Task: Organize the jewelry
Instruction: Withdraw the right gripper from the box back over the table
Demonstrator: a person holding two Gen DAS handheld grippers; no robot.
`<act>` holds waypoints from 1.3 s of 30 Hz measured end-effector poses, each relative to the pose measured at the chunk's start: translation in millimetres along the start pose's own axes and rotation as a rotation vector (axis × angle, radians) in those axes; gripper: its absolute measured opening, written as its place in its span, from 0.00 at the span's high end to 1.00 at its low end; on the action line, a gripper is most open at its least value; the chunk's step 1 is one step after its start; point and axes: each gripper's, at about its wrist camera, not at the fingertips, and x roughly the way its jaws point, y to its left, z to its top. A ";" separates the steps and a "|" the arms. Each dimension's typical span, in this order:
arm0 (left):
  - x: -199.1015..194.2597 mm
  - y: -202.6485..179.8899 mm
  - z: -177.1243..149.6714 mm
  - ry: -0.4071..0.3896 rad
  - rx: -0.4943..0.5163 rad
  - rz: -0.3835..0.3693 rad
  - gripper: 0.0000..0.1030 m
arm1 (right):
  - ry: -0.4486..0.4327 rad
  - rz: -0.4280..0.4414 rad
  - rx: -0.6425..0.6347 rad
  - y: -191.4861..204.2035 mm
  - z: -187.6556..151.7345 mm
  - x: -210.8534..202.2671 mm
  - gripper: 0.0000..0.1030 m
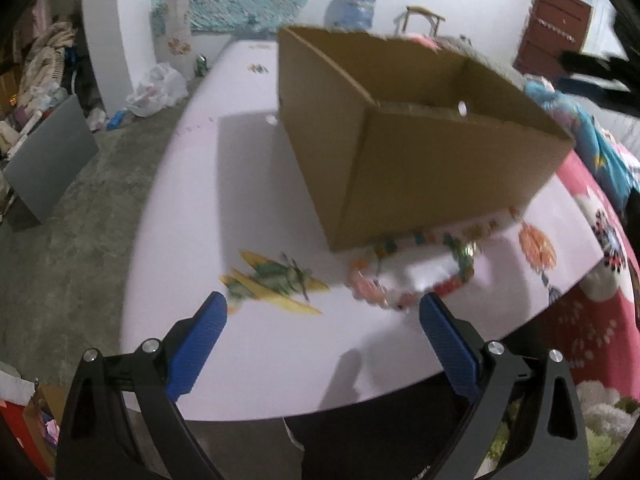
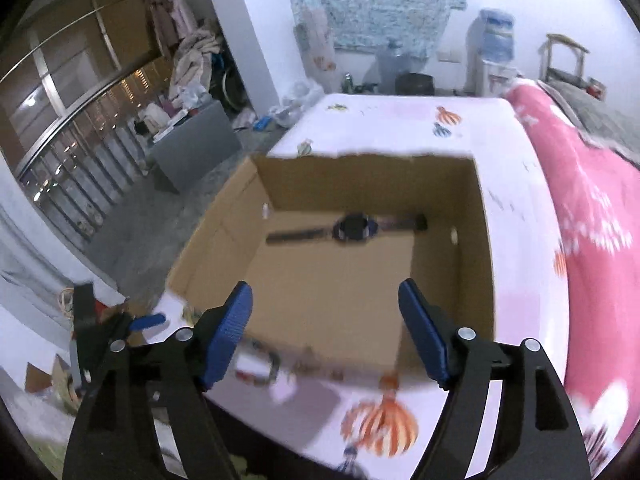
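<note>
A: Status on the grippers?
B: Left gripper (image 1: 322,312) jaws wide apart, empty, over the table's (image 1: 192,216) near edge. Right gripper (image 2: 325,304) also spread, holding nothing.
A: Jewelry?
B: Watch (image 2: 352,229) lies in the cardboard box (image 2: 478,216). Beaded bracelet (image 1: 412,276) on the table against the box's near wall.

Open brown cardboard box (image 2: 332,280) upright on table. Dark wristwatch (image 2: 354,228) lies flat, strap extended, on box floor by far wall. Colourful beaded bracelet (image 1: 412,276) on table, touching box's near wall.
</note>
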 end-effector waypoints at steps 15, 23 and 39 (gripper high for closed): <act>32.7 -20.7 -13.3 0.065 0.080 0.077 0.05 | 0.135 0.024 0.207 21.0 -106.0 70.6 0.35; 32.2 -23.7 -12.8 0.079 0.084 0.092 0.05 | 0.130 0.014 0.179 28.1 -112.9 86.7 0.35; 29.0 -19.7 -5.6 0.092 0.075 0.088 0.05 | 0.088 0.064 0.198 15.4 -118.6 75.3 0.36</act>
